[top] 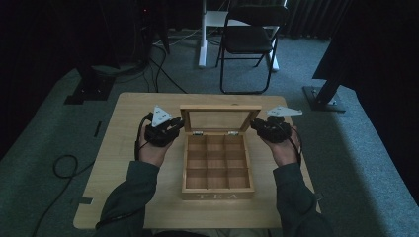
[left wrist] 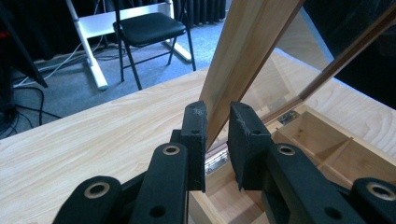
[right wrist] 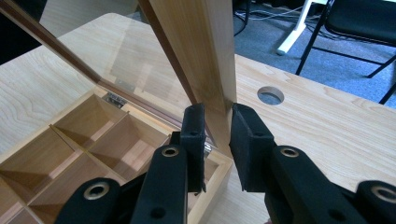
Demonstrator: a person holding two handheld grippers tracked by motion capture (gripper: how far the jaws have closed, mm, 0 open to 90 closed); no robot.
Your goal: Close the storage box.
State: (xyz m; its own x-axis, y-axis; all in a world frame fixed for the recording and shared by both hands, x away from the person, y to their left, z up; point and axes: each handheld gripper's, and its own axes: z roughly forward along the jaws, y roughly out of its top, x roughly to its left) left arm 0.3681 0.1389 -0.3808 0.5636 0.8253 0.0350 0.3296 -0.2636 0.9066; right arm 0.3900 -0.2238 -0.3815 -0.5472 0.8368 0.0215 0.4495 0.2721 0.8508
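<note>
A dim room with grey carpet, a black folding chair point(top: 249, 37) and trailing cables lies behind a pale wooden worktop point(top: 123, 163). At the left, the left claw point(top: 179, 123) is clamped on the left side rail of the lid point(top: 220, 118) of a wooden tea box point(top: 217, 165), its pads closed on the wood just above the hinge. The box sits mid-worktop, its nine compartments empty, the glazed lid standing upright and open. At the right, the right claw point(top: 254, 124) pinches the lid's right rail in the same low spot. The risk, as I judge it, is uneven motion: if one hand swings faster than the other, the frame could twist, strain the small hinges, or slip from the pads and slam down; lifting could also drag the light box across the worktop.
</note>
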